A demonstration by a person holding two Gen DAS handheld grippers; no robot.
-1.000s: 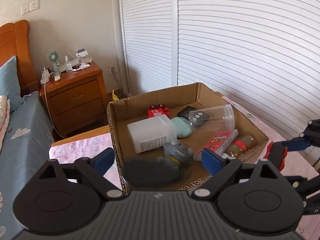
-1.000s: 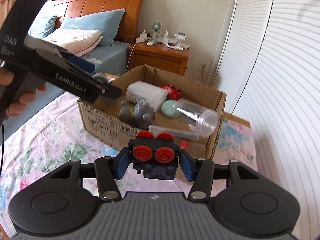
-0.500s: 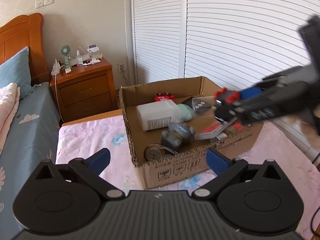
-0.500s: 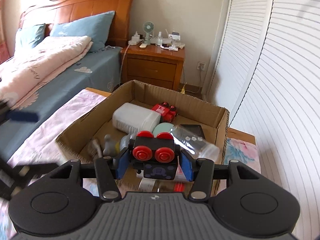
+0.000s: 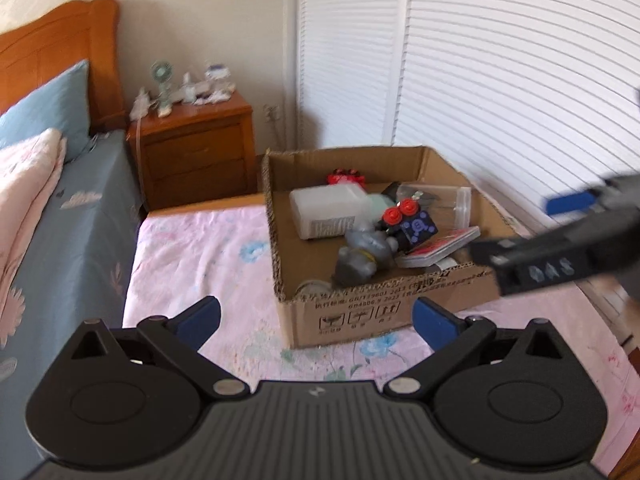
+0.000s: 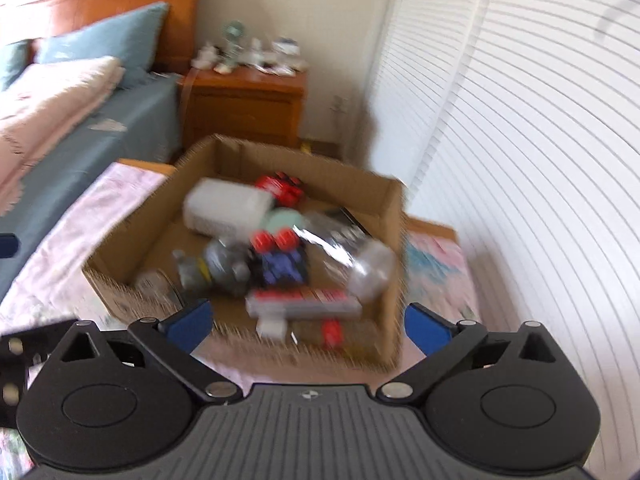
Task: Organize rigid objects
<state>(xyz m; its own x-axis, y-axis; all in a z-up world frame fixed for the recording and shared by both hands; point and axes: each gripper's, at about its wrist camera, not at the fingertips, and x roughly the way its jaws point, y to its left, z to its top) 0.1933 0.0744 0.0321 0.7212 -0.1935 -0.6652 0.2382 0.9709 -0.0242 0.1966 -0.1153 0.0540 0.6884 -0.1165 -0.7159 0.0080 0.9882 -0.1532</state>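
An open cardboard box [image 5: 360,314] stands on a pink floral cloth. Inside lie a white plastic container [image 5: 326,216], a grey toy figure [image 5: 360,256], a clear jar [image 5: 436,204], a red toy car [image 5: 344,178] and a flat red packet [image 5: 440,246]. A black toy block with red wheels [image 5: 412,226] rests among them, blurred in the right wrist view [image 6: 282,258]. My right gripper [image 6: 307,325] hangs over the box's near edge; its jaws are opening, with nothing between them. My left gripper [image 5: 316,318] is open and empty, short of the box's front wall.
The pink floral cloth [image 5: 200,256] covers the surface around the box. A bed with a blue sheet [image 5: 72,220] lies to the left. A wooden nightstand [image 5: 196,148] stands behind, and white louvred doors [image 5: 500,80] close off the right side.
My right gripper let go of the black toy block, which now lies in the box beside the grey figure. The left gripper has drawn back from the box.
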